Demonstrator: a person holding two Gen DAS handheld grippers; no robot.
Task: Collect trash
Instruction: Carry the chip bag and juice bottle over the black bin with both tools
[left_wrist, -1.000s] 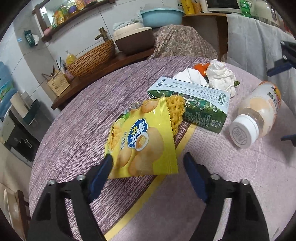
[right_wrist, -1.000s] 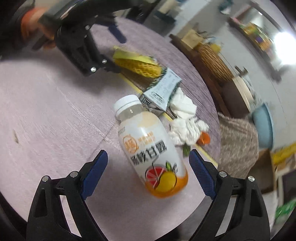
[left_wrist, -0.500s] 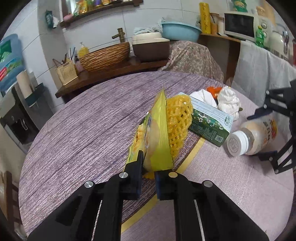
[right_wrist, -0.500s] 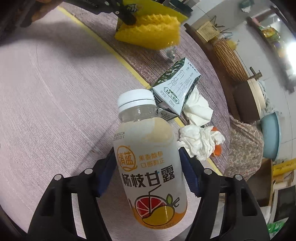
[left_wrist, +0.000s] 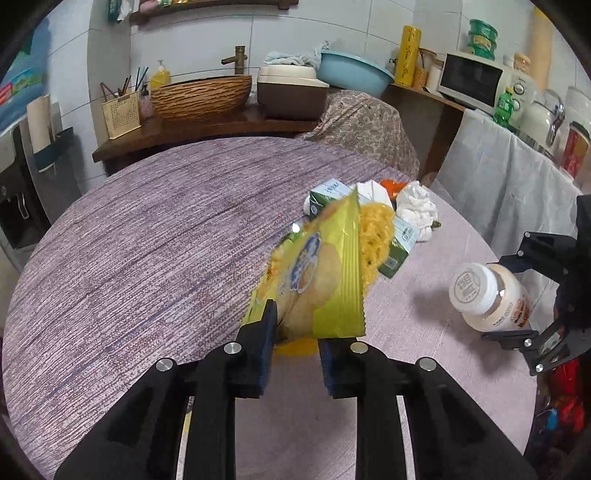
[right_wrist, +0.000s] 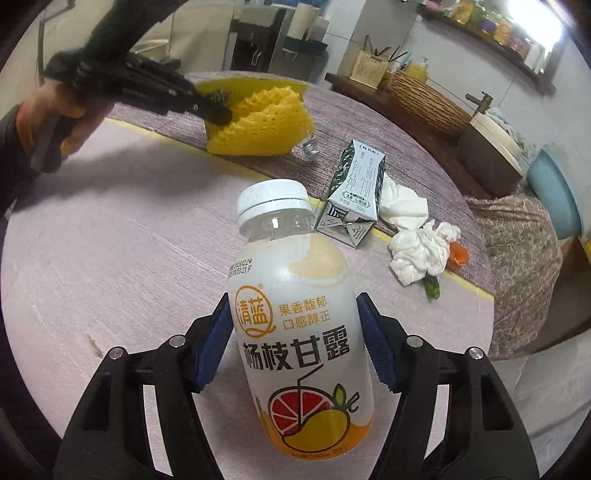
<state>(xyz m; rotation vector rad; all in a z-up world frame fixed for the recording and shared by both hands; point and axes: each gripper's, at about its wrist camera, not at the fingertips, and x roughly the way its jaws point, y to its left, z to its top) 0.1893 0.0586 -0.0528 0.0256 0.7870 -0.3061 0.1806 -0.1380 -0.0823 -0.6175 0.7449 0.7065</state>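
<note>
One juice bottle was clamped by the right gripper; beyond it, one chip bag was pinched in the left gripper as its jaws were opening, with two tissue wads counted.

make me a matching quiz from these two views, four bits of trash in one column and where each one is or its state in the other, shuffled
Things
1. chip bag
2. drink bottle
3. milk carton
4. crumpled tissue

States
A. lying loose on the table beside an orange scrap
B. between the left gripper's pads, lifted with a yellow foam net
C. on the table, past the bottle's cap
D. clamped between the right gripper's blue pads

Pairs: 1-B, 2-D, 3-C, 4-A
</note>
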